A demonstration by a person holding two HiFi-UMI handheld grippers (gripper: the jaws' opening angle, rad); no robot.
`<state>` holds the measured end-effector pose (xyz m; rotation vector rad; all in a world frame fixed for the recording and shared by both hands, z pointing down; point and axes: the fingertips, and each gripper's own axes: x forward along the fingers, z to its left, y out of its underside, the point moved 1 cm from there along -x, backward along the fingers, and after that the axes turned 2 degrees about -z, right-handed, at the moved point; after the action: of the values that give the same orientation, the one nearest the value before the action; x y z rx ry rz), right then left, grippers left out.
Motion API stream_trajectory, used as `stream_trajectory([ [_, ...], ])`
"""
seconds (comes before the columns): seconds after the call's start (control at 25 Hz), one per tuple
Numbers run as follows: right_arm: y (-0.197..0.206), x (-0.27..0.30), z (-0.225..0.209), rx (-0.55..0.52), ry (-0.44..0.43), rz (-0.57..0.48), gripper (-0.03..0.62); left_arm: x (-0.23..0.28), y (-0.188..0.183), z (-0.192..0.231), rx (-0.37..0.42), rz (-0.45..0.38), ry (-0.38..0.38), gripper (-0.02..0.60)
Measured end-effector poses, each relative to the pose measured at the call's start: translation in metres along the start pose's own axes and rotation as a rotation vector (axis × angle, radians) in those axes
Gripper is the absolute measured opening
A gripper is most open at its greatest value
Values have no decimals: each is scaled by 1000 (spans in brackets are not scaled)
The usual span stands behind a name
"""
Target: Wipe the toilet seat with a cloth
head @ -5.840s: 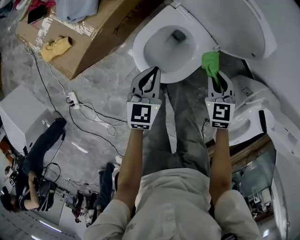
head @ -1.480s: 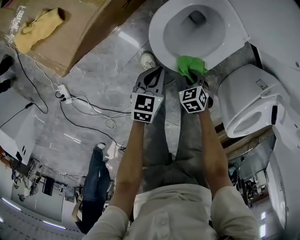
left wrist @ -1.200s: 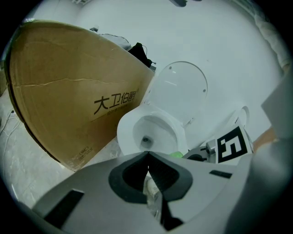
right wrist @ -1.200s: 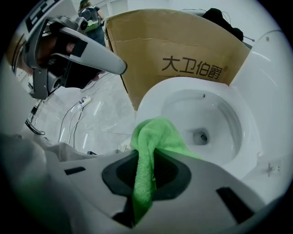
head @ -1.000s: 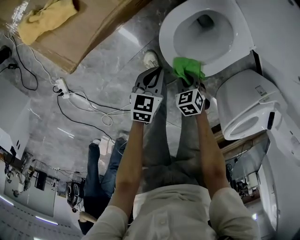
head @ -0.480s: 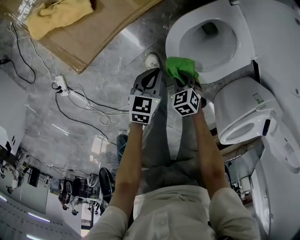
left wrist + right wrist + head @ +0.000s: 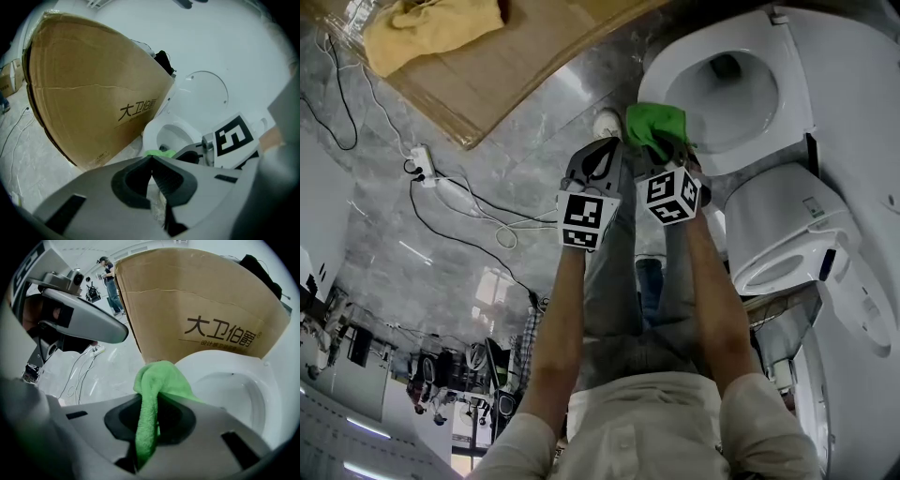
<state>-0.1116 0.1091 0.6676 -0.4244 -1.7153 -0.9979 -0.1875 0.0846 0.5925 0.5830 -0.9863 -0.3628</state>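
Observation:
The white toilet seat (image 7: 675,70) rings the open bowl at the head view's upper right. A green cloth (image 7: 654,126) lies against the seat's near left rim, and my right gripper (image 7: 669,152) is shut on it. In the right gripper view the cloth (image 7: 158,383) bunches out of the jaws of my right gripper (image 7: 149,414) and hangs down between them, beside the seat (image 7: 213,363). My left gripper (image 7: 604,143) is shut and empty, just left of the right one, over the floor. Its closed tips (image 7: 151,161) point toward the toilet (image 7: 174,133).
A big cardboard box (image 7: 497,66) with a yellow cloth (image 7: 431,23) on it stands left of the toilet. A power strip (image 7: 422,161) and cables lie on the grey floor. A second white toilet (image 7: 773,234) stands at the right. A person (image 7: 110,275) stands far off.
The right gripper has carried the green cloth from the right of the seat's front rim round to its left side. The left gripper has stayed shut beside it.

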Motion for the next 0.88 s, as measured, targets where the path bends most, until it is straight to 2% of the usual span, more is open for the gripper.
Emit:
stream_trajectory([
  [0.4,-43,14,-38,-15,5,-66,48,9,-18,7,-1,-25,-29,12],
  [0.88,-68,20,-78,-17,4,-116,48,35,-51,13,1,-62,-74,12],
])
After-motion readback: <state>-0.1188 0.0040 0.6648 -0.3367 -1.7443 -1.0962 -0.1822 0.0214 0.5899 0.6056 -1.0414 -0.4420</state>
